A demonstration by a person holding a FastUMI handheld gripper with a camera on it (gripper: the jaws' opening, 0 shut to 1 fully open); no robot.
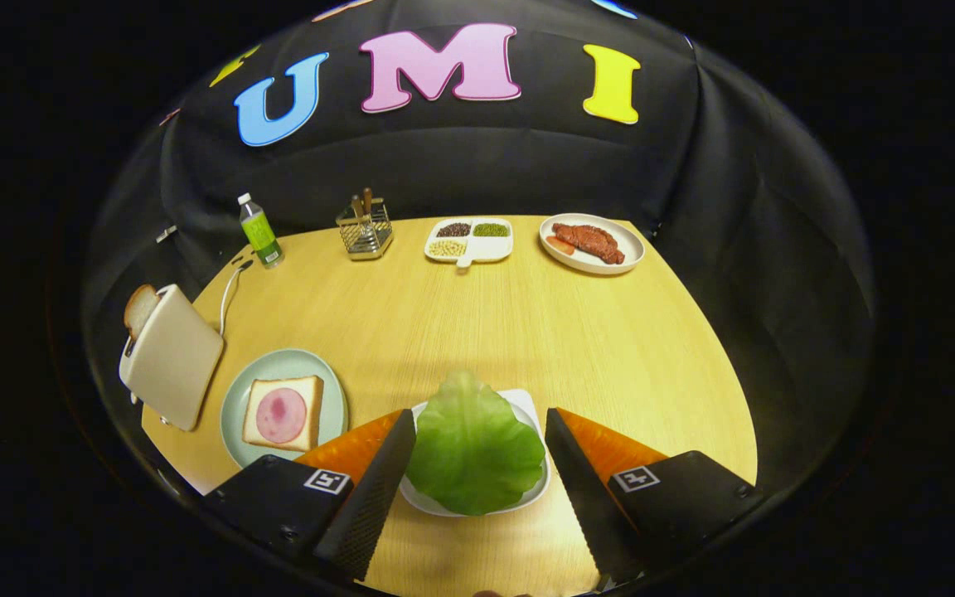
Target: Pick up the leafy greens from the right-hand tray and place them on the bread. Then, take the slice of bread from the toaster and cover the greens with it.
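A leafy green lies on a white tray between my two fingers. My gripper is open, a finger on each side of the leaf, neither pressing on it. Left of the fingers, a pale green plate holds a slice of bread topped with a round of pink ham. Further left stands a cream toaster with a second slice of bread sticking out of its slot.
Along the far edge of the wooden table stand a green bottle, a wire utensil holder, a divided white dish of grains and a white plate with meat. The toaster's white cord runs toward the bottle.
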